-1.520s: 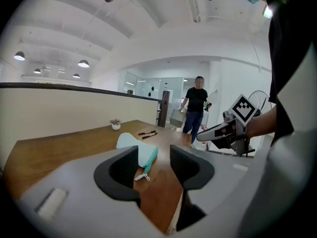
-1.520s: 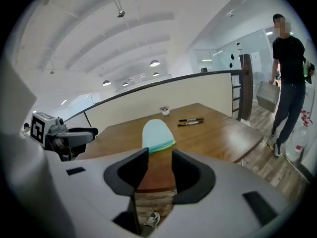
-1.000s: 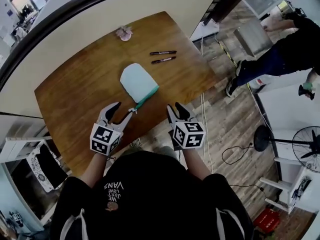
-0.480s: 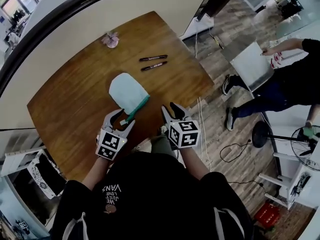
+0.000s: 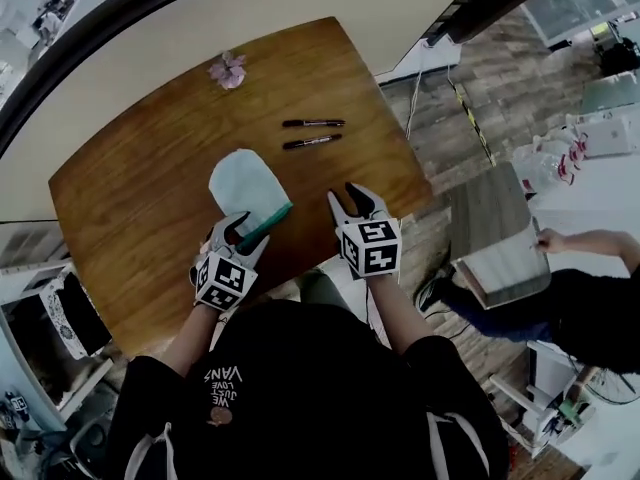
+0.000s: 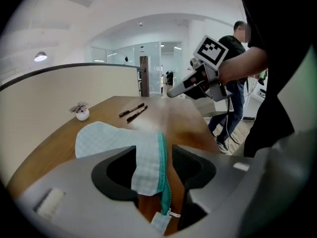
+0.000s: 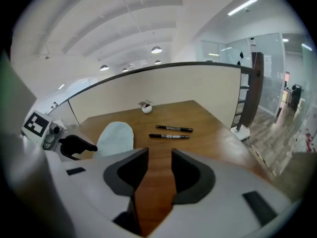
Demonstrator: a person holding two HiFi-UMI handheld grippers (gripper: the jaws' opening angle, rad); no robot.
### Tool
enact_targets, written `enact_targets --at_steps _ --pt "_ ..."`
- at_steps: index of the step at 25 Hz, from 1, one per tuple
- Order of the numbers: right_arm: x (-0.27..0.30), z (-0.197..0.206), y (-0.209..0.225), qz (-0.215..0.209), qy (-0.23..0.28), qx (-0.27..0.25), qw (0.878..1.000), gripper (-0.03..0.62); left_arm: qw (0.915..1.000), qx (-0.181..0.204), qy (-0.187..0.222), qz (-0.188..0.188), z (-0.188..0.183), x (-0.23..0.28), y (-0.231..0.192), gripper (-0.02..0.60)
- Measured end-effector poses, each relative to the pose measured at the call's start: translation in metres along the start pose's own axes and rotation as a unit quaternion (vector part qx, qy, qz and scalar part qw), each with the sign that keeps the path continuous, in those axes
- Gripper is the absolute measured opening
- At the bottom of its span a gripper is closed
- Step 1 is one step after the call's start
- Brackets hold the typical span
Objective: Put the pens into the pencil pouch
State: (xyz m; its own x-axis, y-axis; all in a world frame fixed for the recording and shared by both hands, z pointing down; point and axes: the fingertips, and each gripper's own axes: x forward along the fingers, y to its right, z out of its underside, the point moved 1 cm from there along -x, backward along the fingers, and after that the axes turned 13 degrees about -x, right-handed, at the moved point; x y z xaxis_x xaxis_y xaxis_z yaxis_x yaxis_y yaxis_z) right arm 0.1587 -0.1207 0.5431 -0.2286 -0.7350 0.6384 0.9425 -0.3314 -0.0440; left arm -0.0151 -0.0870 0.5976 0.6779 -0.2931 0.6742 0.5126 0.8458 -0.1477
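Note:
A pale blue checked pencil pouch (image 5: 243, 182) with a teal zipper lies flat on the wooden table (image 5: 130, 198). Two black pens (image 5: 313, 123) (image 5: 311, 141) lie side by side beyond it, apart from the pouch. My left gripper (image 5: 240, 232) is open, and its jaws straddle the pouch's near zipper corner (image 6: 157, 157). The zipper pull (image 6: 161, 220) hangs low between the jaws. To the pouch's right, my right gripper (image 5: 350, 199) is open with nothing in it, near the table's front edge. From the right gripper view the pens (image 7: 174, 129) lie ahead and the pouch (image 7: 116, 136) to the left.
A small potted plant (image 5: 228, 69) stands at the table's far side. A curved beige partition (image 5: 200, 18) runs behind the table. A person (image 5: 590, 298) holding a grey box (image 5: 505, 263) is on the wood floor to the right. Cables (image 5: 470, 98) lie on that floor.
My left gripper has come forward from short of the pouch until its jaws stand around the zipper corner. The right gripper stays beside the pouch. The person behind has moved across the floor.

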Motion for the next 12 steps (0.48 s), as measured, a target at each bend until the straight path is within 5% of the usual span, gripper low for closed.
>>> enact_targets --at_steps 6,12 --pt "0.037 -0.008 0.015 -0.036 -0.022 -0.087 0.995 0.114 0.9979 0.017 -0.052 -0.034 0.018 0.014 -0.009 0.213" --pt "0.083 -0.01 0.029 -0.055 -0.057 -0.213 0.974 0.115 0.9958 0.003 -0.078 -0.046 0.027 0.023 -0.017 0.213"
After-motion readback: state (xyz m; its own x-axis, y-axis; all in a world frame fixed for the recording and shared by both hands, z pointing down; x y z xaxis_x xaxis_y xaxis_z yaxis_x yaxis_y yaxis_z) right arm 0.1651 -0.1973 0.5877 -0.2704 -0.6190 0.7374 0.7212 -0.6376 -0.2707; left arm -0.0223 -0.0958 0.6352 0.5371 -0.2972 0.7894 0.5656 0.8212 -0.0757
